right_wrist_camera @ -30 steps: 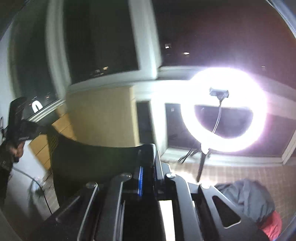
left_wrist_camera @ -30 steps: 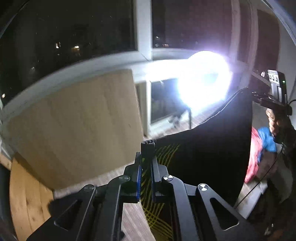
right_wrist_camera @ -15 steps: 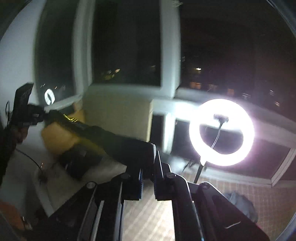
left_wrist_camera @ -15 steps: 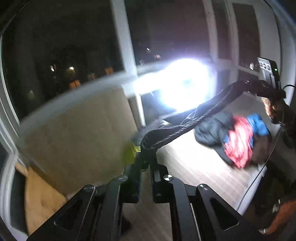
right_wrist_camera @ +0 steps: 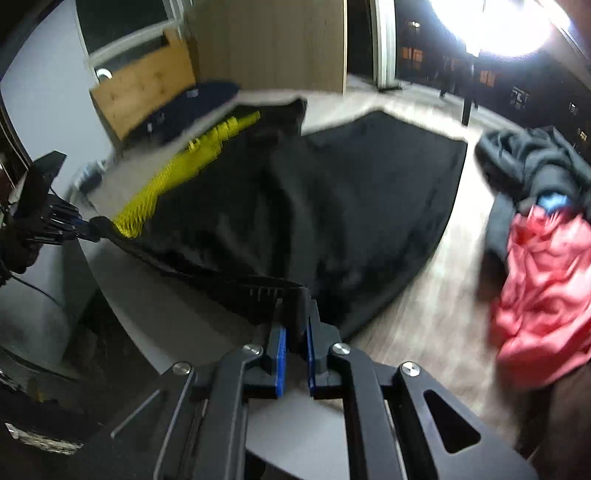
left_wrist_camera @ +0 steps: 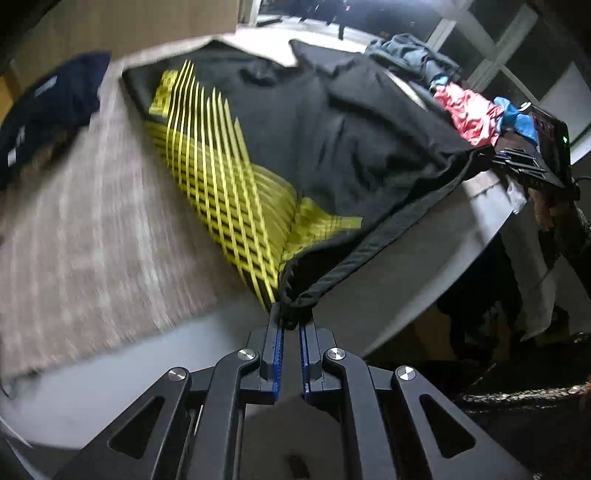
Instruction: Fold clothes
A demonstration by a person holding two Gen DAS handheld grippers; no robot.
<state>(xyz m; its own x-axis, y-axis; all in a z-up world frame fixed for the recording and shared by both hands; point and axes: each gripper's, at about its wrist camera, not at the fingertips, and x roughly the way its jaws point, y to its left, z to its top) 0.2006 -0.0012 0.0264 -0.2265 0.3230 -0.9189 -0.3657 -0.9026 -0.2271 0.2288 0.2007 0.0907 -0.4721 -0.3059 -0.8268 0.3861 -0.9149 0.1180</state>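
Note:
A black shirt with yellow stripes (left_wrist_camera: 295, 122) lies spread on the round wooden table (left_wrist_camera: 92, 206), its near hem lifted. My left gripper (left_wrist_camera: 291, 321) is shut on one hem corner at the table's near edge. My right gripper (right_wrist_camera: 295, 325) is shut on the other hem corner of the black shirt (right_wrist_camera: 332, 206). The hem stretches taut between the two. The right gripper also shows in the left wrist view (left_wrist_camera: 517, 162), and the left gripper in the right wrist view (right_wrist_camera: 74, 227).
A pile of clothes, grey, red and blue (left_wrist_camera: 461, 99), lies on the table's far right, also in the right wrist view (right_wrist_camera: 546, 258). A dark navy garment (left_wrist_camera: 48, 107) lies at the far left. A ring light (right_wrist_camera: 495, 26) glares behind. The table's grey rim (left_wrist_camera: 424, 280) is near.
Both grippers have swung down from holding the shirt up in the air. The shirt now lies laid out on the table, with only its near hem held up.

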